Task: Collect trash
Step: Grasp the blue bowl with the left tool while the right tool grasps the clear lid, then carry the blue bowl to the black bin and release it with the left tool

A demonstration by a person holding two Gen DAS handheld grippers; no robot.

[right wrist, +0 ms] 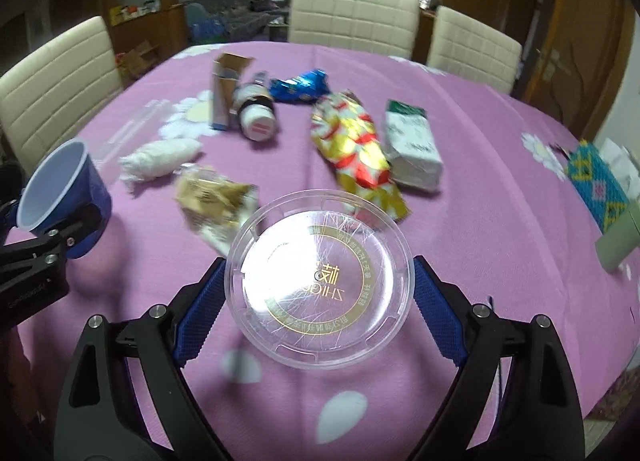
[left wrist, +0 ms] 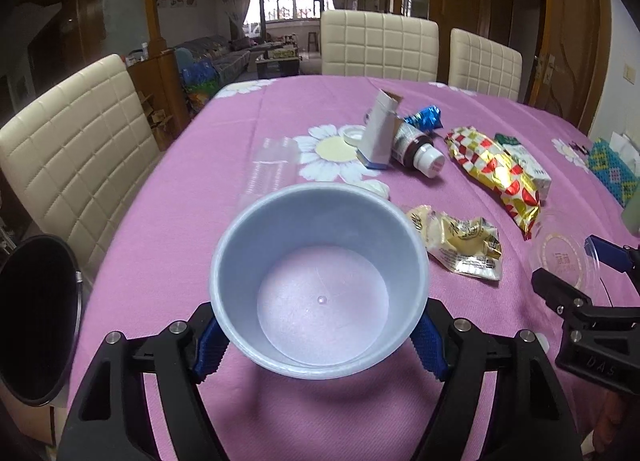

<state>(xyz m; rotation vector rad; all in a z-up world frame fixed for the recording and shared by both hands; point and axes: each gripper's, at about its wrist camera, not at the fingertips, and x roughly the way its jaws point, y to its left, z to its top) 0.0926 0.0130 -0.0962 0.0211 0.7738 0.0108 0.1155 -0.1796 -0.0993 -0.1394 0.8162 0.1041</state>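
Note:
My left gripper [left wrist: 320,341] is shut on a blue paper cup [left wrist: 320,277] with a white inside, held above the pink tablecloth [left wrist: 160,261]; the cup also shows at the left of the right wrist view [right wrist: 64,193]. My right gripper [right wrist: 318,301] is shut on a clear round plastic lid [right wrist: 318,285] with gold print, also seen at the right of the left wrist view [left wrist: 564,257]. Trash lies on the table: a yellow wrapper [right wrist: 212,197], a red-gold foil bag [right wrist: 356,149], a white-green pack [right wrist: 412,145], a brown bottle [right wrist: 256,113], an open small carton [right wrist: 226,89], a blue foil wrapper [right wrist: 300,87], a white tissue wad [right wrist: 160,159].
A black trash bin [left wrist: 36,317] stands off the table's left edge. Cream chairs [left wrist: 72,149] surround the table. A clear plastic cup [left wrist: 272,169] lies on its side. A blue-green woven tissue box [right wrist: 600,181] and a pale green object [right wrist: 618,245] sit at the right edge.

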